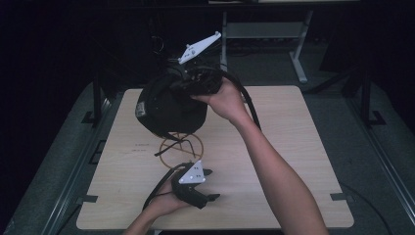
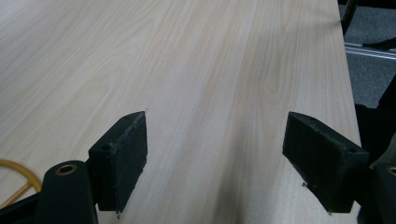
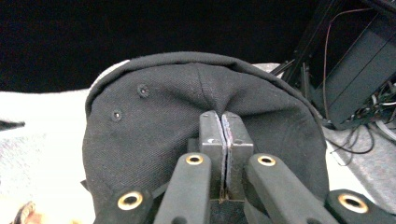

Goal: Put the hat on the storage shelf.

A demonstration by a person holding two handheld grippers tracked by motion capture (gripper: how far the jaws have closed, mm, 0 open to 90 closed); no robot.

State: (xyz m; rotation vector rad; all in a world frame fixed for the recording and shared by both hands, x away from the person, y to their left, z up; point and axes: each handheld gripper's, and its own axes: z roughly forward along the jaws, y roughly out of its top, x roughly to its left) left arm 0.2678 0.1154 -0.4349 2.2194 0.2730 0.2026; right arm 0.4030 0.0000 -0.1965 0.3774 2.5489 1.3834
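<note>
From the high view, the right gripper (image 1: 183,85) holds a black fabric cap (image 1: 166,110) in the air above the far half of the pale wooden table (image 1: 293,147), over a yellow wire ring stand (image 1: 181,145); the left gripper (image 1: 208,185) rests low near the table's front edge. In the left gripper view, its jaws stand spread wide over bare wood, with nothing between them. In the right gripper view, the pads are pressed together, pinching a fold of the cap's (image 3: 154,121) cloth, which puckers at the nip. The cap looks light, soft and floppy, so it likely sags; the stiffer brim or seam would probably give a surer hold.
</note>
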